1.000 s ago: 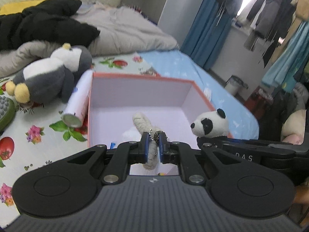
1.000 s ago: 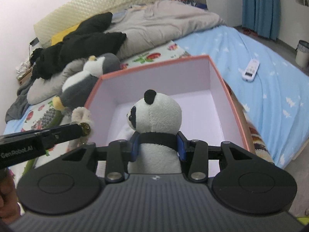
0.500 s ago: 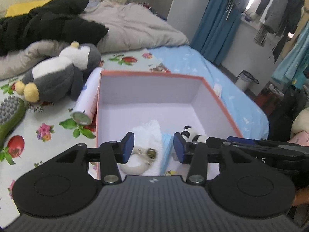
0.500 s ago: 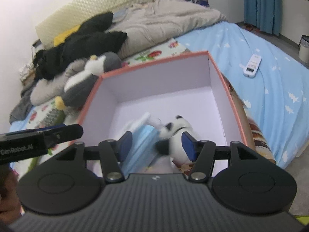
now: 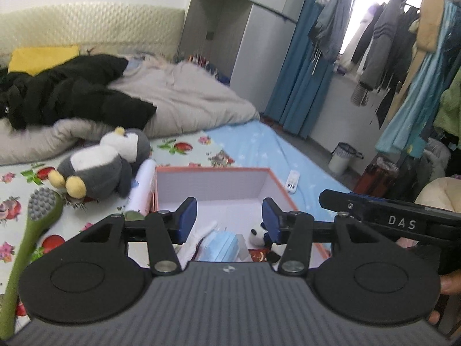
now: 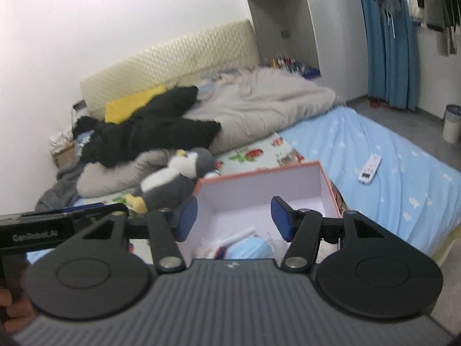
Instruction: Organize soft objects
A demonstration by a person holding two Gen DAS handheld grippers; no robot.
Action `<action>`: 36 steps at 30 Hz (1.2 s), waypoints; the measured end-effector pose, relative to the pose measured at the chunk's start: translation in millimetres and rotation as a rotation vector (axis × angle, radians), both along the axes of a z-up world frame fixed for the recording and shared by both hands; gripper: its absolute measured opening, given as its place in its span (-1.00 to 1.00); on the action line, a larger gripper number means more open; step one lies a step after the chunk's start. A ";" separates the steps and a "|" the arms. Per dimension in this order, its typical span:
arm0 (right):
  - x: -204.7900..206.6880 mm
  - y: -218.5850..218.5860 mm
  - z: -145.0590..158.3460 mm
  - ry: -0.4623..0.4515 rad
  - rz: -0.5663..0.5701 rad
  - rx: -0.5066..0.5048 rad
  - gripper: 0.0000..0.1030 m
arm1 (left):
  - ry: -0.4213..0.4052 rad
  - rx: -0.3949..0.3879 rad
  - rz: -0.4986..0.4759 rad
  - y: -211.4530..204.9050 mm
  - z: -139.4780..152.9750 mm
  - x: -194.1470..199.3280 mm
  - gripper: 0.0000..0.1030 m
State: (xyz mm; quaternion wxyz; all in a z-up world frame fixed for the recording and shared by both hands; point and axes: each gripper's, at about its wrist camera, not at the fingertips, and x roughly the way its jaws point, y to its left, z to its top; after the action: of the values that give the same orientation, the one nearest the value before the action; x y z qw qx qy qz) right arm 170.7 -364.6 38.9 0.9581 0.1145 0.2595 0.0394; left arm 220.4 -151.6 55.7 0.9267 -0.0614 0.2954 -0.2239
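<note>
A pink-rimmed box with a pale inside stands on the bed. In it lie a small panda plush, a blue face mask and a white soft item. My left gripper hovers above the box's near end; its jaws are opening and nothing is between them. In the right wrist view the right gripper stands open and empty above the same box, with the mask below it. A grey and white penguin plush lies left of the box.
A white tube leans along the box's left wall, and a green brush lies further left. Black clothes and a grey duvet fill the bed's head end. A white remote rests on the blue sheet. A bin stands on the floor.
Both grippers let go of their toys, the left a white plush loop and the right the panda, which now lie in the box. Both grippers then rose away from the box.
</note>
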 end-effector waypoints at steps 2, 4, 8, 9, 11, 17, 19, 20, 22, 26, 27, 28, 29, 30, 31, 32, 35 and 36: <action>-11.6 6.3 9.2 -0.020 0.003 -0.008 0.15 | -0.021 -0.013 0.003 7.2 9.4 -14.9 0.10; -22.8 11.0 15.7 -0.036 -0.004 -0.009 0.15 | -0.032 -0.021 0.004 12.8 16.0 -28.0 0.10; -39.1 19.5 20.3 -0.038 0.014 -0.041 0.15 | -0.045 -0.025 0.010 22.6 22.9 -53.0 0.10; -42.4 21.0 20.6 -0.037 0.020 -0.050 0.15 | -0.045 -0.028 0.014 25.2 23.9 -58.7 0.10; -49.4 22.8 19.4 -0.037 0.023 -0.060 0.15 | -0.048 -0.029 0.020 30.0 25.5 -69.1 0.10; -63.6 28.7 8.2 -0.003 0.026 -0.079 0.15 | -0.043 -0.023 0.027 40.3 23.3 -91.5 0.10; -68.0 31.5 3.1 0.010 0.024 -0.082 0.15 | -0.032 -0.023 0.029 42.4 19.4 -96.1 0.10; -69.6 32.8 0.5 0.016 0.026 -0.083 0.15 | -0.027 -0.023 0.031 43.4 17.1 -98.3 0.10; -72.7 35.6 -4.7 0.026 0.023 -0.085 0.15 | -0.017 -0.019 0.034 44.5 12.4 -100.3 0.10; -76.7 40.5 -15.0 0.044 0.026 -0.092 0.15 | 0.011 -0.016 0.039 44.7 -0.7 -101.3 0.10; -76.9 41.6 -18.1 0.050 0.030 -0.094 0.15 | 0.018 -0.014 0.040 43.6 -4.1 -99.9 0.10; -78.4 42.1 -20.8 0.055 0.029 -0.094 0.15 | 0.025 -0.012 0.041 42.8 -7.7 -99.7 0.10; -78.7 42.2 -23.6 0.061 0.027 -0.091 0.15 | 0.031 -0.010 0.041 42.0 -11.0 -99.5 0.10; -79.6 41.9 -25.9 0.066 0.025 -0.088 0.15 | 0.037 -0.008 0.042 41.1 -13.9 -99.1 0.10; -80.4 41.8 -28.2 0.070 0.022 -0.086 0.15 | 0.044 -0.004 0.043 40.8 -17.2 -98.7 0.10; -80.9 41.6 -30.3 0.074 0.019 -0.088 0.15 | 0.050 -0.001 0.044 40.5 -20.5 -97.9 0.10; -83.7 40.5 -35.6 0.090 0.010 -0.085 0.15 | 0.069 0.005 0.051 40.0 -28.3 -96.1 0.10; -85.0 40.4 -36.9 0.093 0.011 -0.084 0.15 | 0.076 0.006 0.052 39.5 -30.5 -95.9 0.10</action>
State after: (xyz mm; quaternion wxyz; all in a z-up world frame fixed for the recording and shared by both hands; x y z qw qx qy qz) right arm 85.7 -324.3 2.1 0.9487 0.0746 0.3058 0.0284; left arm 124.5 -112.1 25.2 0.9205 -0.0748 0.3296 -0.1961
